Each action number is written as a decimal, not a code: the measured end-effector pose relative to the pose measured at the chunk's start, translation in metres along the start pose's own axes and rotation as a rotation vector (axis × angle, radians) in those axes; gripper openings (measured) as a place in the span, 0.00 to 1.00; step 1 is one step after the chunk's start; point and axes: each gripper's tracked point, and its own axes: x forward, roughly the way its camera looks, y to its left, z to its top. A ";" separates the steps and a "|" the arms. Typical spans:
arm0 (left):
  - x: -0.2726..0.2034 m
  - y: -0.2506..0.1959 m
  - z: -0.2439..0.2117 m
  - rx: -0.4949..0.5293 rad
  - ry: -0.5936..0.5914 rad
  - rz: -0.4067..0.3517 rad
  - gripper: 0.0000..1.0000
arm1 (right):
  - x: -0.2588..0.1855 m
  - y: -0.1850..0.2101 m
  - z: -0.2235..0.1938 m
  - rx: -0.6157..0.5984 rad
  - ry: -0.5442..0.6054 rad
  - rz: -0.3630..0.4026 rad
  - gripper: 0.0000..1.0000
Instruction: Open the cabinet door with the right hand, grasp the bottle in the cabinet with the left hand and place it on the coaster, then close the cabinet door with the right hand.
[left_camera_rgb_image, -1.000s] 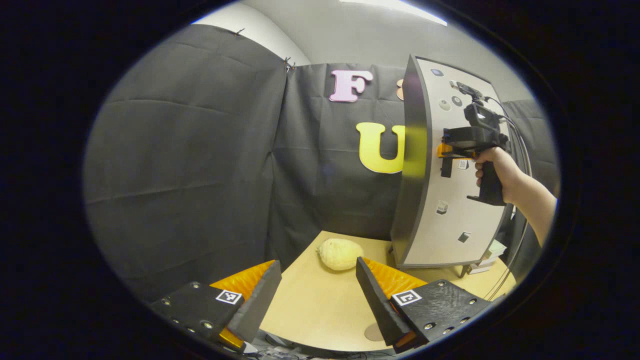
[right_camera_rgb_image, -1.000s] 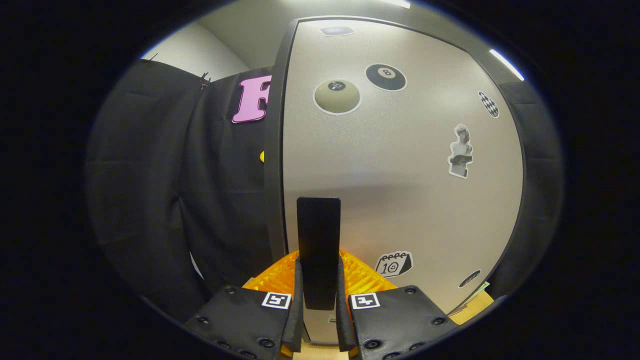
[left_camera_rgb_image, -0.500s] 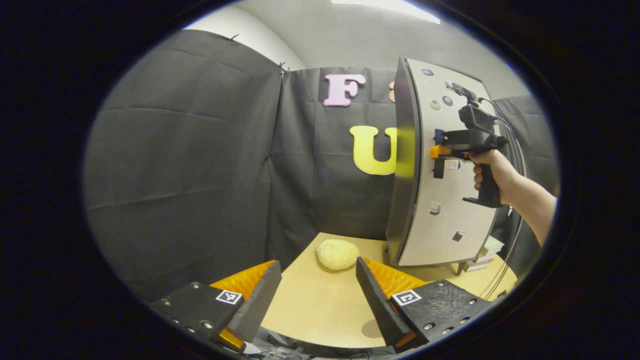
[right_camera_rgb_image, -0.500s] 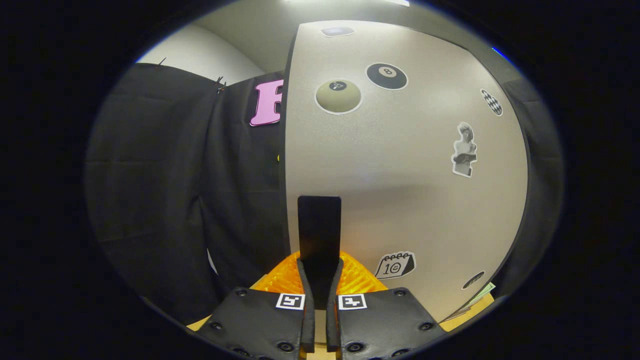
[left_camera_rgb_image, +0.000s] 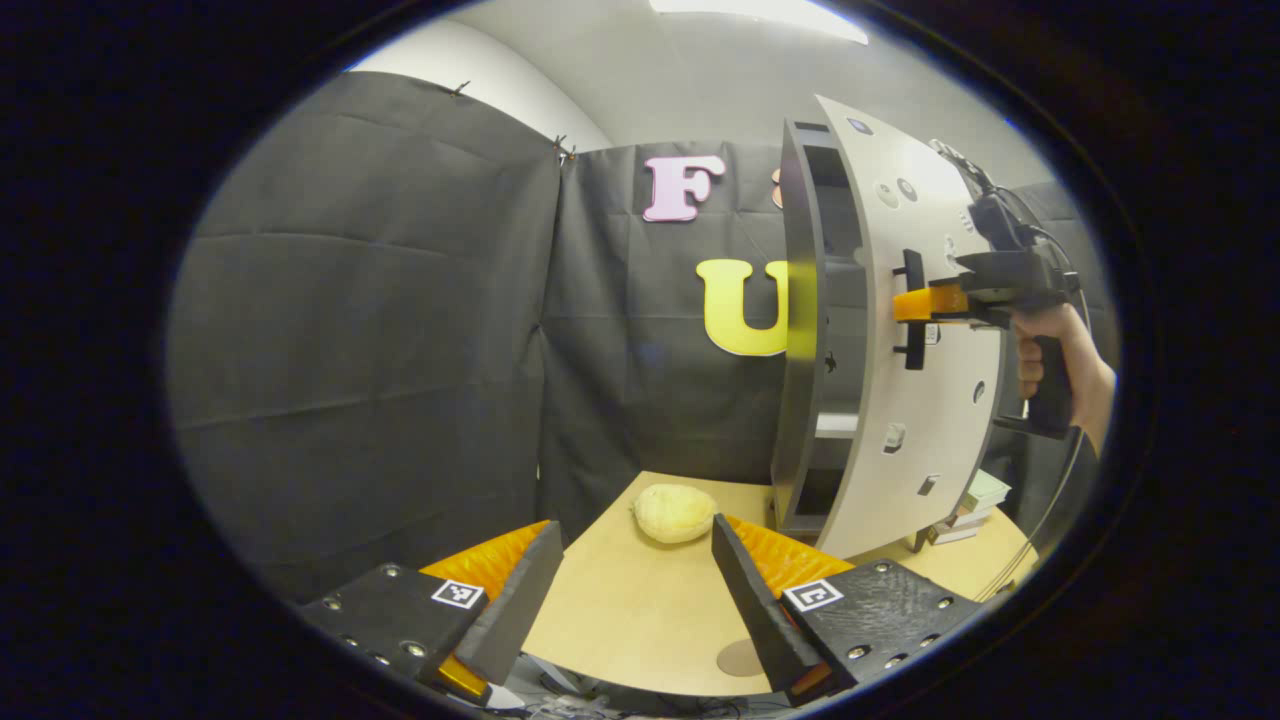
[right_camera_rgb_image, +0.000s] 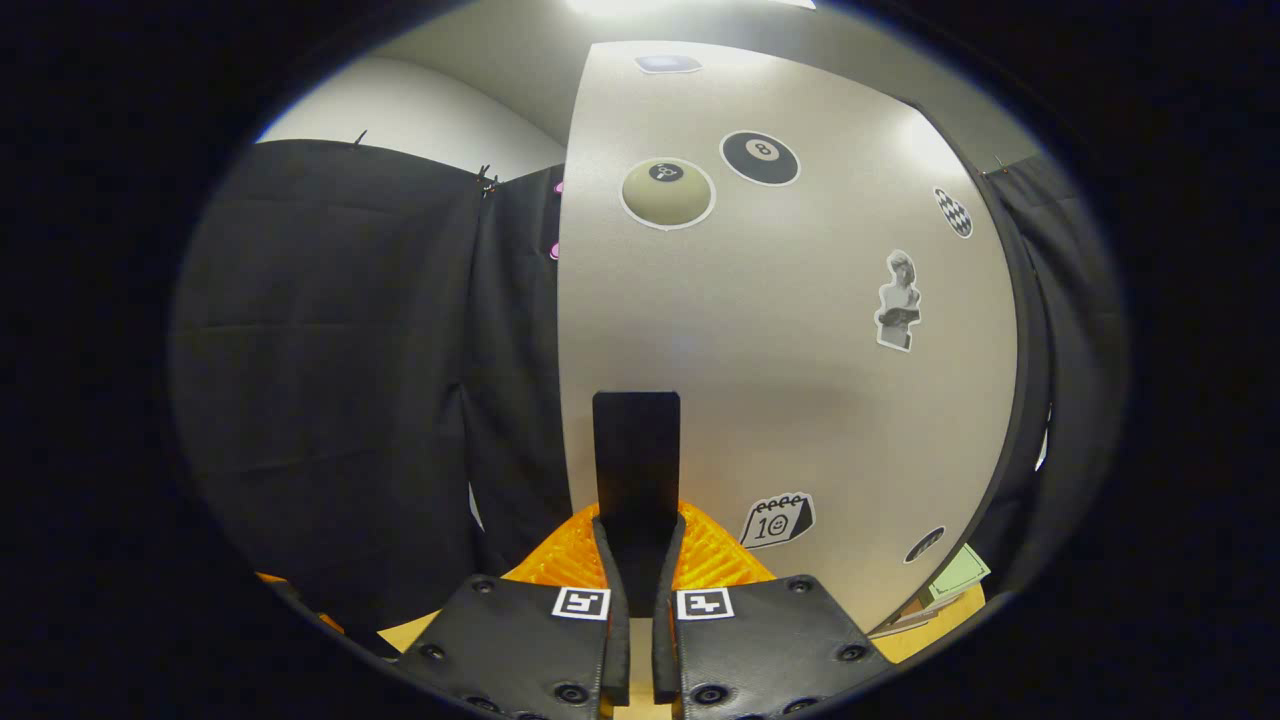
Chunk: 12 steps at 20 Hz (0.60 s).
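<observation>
Left gripper view shows what changed: the cabinet door (left_camera_rgb_image: 925, 330) has swung off the cabinet (left_camera_rgb_image: 805, 330), where a second ago it sat flush, and a gap now shows shelves inside. My right gripper (right_camera_rgb_image: 638, 520) has both fingers clamped on the door handle (right_camera_rgb_image: 637, 450), so the pull is working. The left gripper (left_camera_rgb_image: 630, 590) hangs above the table (left_camera_rgb_image: 640, 610) with fingers apart and nothing between them. I cannot make out the bottle in the dim opening. The coaster (left_camera_rgb_image: 740, 657) lies on the table near my left fingers. I judge the door needs swinging wider before I reach in.
</observation>
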 end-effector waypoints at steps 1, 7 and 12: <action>-0.001 -0.001 0.001 0.001 -0.002 -0.001 0.91 | -0.007 0.000 0.000 -0.004 -0.002 0.006 0.10; -0.004 -0.001 0.000 0.007 -0.012 -0.029 0.89 | -0.029 -0.011 -0.003 -0.009 0.013 0.017 0.10; -0.001 -0.008 0.000 0.010 -0.006 -0.088 0.89 | -0.051 -0.021 -0.004 0.002 0.010 -0.016 0.10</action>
